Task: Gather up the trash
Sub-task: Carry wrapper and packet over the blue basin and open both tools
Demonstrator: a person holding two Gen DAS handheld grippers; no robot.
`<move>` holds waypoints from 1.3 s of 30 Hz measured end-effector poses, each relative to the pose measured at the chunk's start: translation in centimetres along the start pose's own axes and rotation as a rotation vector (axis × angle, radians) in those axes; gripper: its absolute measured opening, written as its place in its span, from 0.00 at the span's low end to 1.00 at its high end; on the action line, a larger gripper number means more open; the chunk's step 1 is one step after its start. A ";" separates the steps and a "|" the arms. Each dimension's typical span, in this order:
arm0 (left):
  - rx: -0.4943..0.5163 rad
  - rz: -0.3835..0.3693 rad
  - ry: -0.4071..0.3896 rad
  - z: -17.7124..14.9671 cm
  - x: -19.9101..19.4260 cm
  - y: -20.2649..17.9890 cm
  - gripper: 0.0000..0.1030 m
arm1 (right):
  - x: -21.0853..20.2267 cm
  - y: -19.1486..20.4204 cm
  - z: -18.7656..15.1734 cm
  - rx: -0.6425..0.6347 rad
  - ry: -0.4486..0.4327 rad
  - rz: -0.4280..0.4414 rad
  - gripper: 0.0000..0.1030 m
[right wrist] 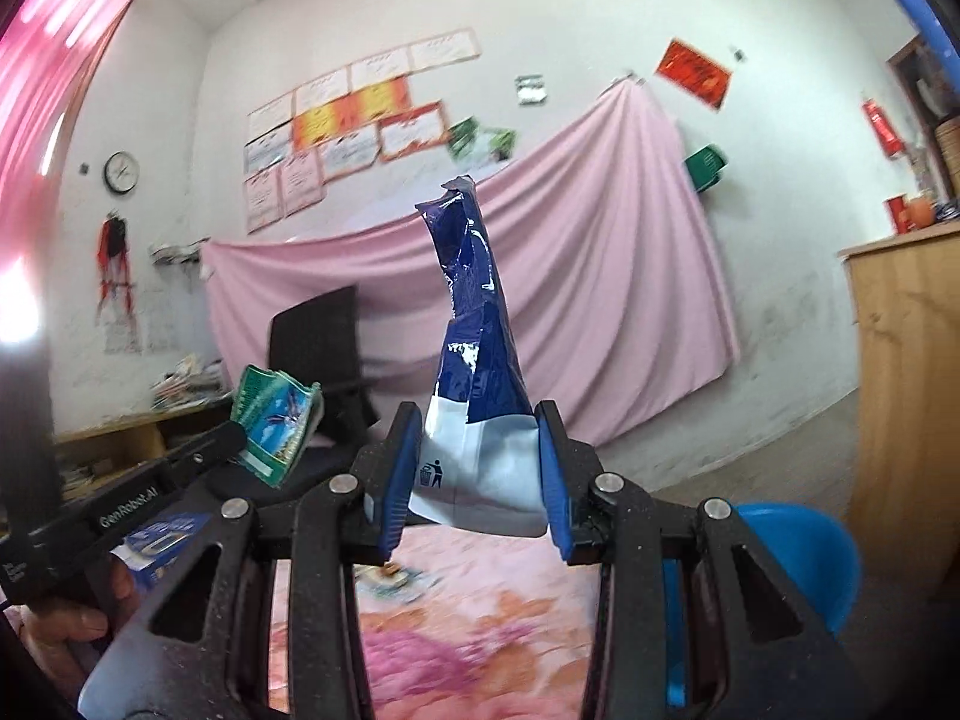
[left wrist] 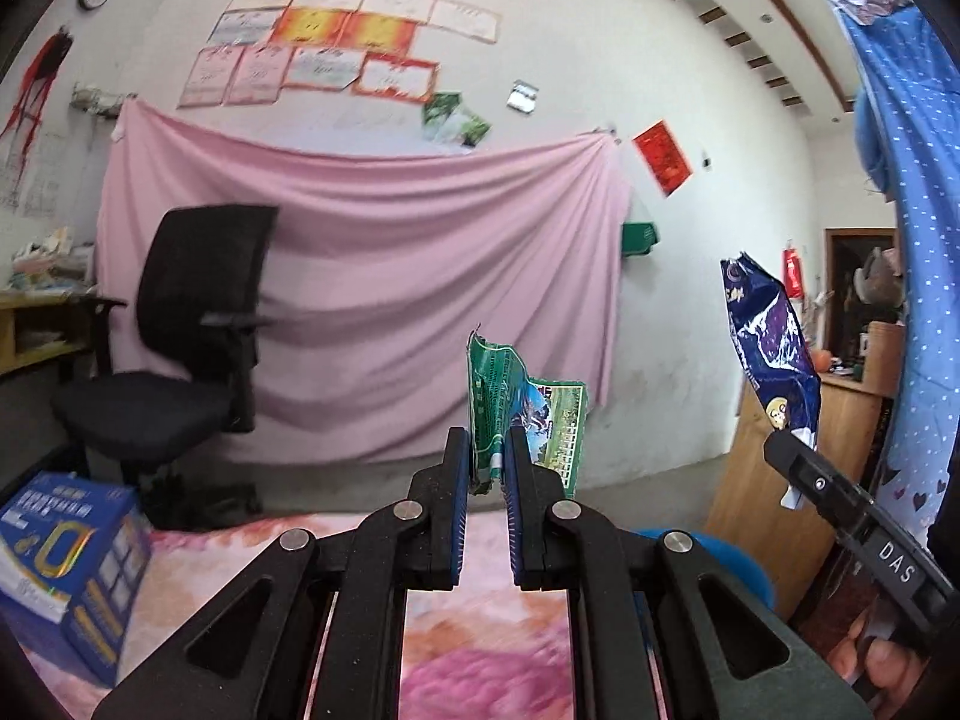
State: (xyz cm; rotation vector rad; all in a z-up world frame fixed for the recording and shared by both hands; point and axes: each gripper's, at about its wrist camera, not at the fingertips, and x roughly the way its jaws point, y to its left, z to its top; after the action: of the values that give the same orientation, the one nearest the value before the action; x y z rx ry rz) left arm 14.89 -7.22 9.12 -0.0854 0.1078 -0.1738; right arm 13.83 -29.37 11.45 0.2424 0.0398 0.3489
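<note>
My left gripper is shut on a crumpled green wrapper, which stands up between its blue pads; the same green wrapper shows at the left of the right wrist view. My right gripper is shut on a blue and white snack bag that rises upright from its pads. That blue bag also appears at the right of the left wrist view, held up by the right gripper's finger. Both grippers are raised above a pink floral cloth.
A blue bin sits low right, beside a wooden cabinet. A black office chair stands in front of a pink sheet hung on the wall. A blue box lies at the lower left.
</note>
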 end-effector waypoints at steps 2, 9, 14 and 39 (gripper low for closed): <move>0.017 -0.017 -0.014 0.4 0.4 -1.2 0.09 | -0.6 -0.9 0.4 -0.006 -0.019 -0.035 0.64; 0.054 -0.097 -0.039 1.1 2.6 -6.4 0.09 | -2.4 -4.6 1.0 -0.027 -0.041 -0.161 0.64; 0.069 -0.155 -0.007 0.3 5.4 -9.3 0.09 | -2.3 -7.9 0.2 0.017 -0.004 -0.213 0.64; -0.030 -0.273 0.651 -7.6 21.0 -13.8 0.09 | 3.4 -17.1 -7.7 0.211 0.453 -0.321 0.64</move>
State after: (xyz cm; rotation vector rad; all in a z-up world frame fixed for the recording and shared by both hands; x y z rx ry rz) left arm 32.26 -25.01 0.76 -0.0709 0.7505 -0.4691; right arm 22.13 -41.99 -0.19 0.3564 0.5588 0.0727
